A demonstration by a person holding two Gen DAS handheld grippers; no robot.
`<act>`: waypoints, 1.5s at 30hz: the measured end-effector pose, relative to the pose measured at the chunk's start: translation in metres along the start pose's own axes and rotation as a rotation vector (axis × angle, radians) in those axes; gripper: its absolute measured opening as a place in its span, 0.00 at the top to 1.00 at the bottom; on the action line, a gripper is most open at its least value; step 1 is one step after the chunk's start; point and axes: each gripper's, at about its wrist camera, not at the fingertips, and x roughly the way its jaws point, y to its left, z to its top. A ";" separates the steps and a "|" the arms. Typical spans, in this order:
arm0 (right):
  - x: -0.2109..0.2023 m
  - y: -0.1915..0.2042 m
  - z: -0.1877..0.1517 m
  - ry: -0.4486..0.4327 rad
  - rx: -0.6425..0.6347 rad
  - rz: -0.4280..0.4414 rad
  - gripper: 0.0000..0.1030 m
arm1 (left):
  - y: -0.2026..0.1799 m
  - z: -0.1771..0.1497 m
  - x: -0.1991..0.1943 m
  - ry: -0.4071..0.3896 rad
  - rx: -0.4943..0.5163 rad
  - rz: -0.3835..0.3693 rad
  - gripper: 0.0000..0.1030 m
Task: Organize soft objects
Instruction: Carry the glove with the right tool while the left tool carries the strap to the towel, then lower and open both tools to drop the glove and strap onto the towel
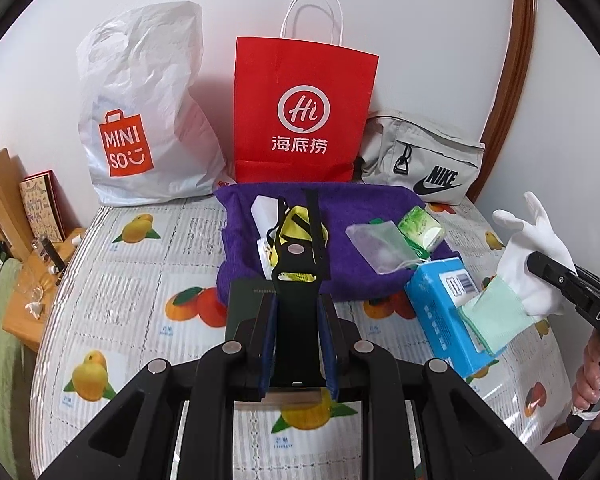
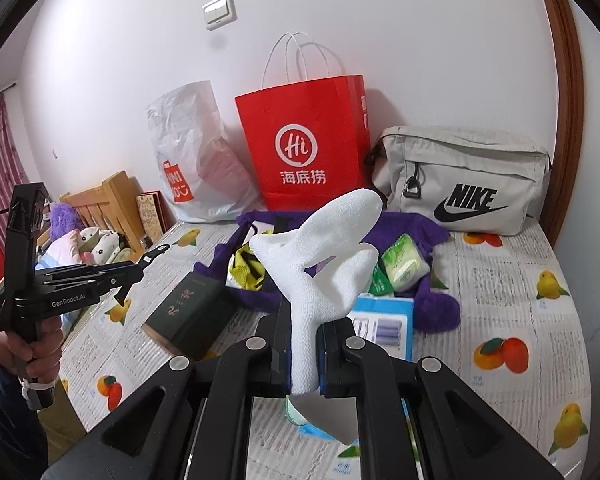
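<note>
My right gripper (image 2: 304, 344) is shut on a white glove (image 2: 324, 256) and holds it above the table; from the left wrist view the glove (image 1: 528, 248) hangs at the right with a mint green cloth (image 1: 494, 316) below it. My left gripper (image 1: 296, 308) is shut on a black strap (image 1: 296, 280) that leads to a yellow and black pouch (image 1: 296, 228) on a purple towel (image 1: 364, 204). The towel also holds a green tissue pack (image 1: 420, 232) and a clear pouch (image 1: 380, 244). The left gripper shows at the left of the right wrist view (image 2: 140, 268).
A white Miniso bag (image 1: 140, 120), a red paper bag (image 1: 304, 116) and a grey Nike bag (image 1: 424, 160) stand along the wall. A blue tissue box (image 1: 440, 308) and a dark green book (image 2: 192, 316) lie on the fruit-print tablecloth (image 1: 132, 300). A wooden side table (image 1: 32, 304) is at left.
</note>
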 end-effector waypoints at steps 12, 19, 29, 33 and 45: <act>0.031 -0.022 0.028 -0.003 0.010 -0.003 0.91 | 0.000 0.029 0.026 0.003 -0.004 -0.005 0.81; 0.051 -0.037 0.039 -0.006 0.033 -0.008 0.91 | -0.003 0.040 0.048 0.018 0.002 -0.019 0.81; 0.081 -0.049 0.056 -0.001 0.038 -0.013 0.91 | -0.003 0.057 0.080 0.043 -0.009 -0.032 0.81; 0.094 -0.052 0.062 -0.002 0.044 -0.006 0.91 | -0.005 0.063 0.093 0.054 -0.003 -0.039 0.81; 0.144 -0.059 0.071 0.050 0.050 0.029 0.91 | -0.018 0.075 0.141 0.104 0.012 -0.081 0.81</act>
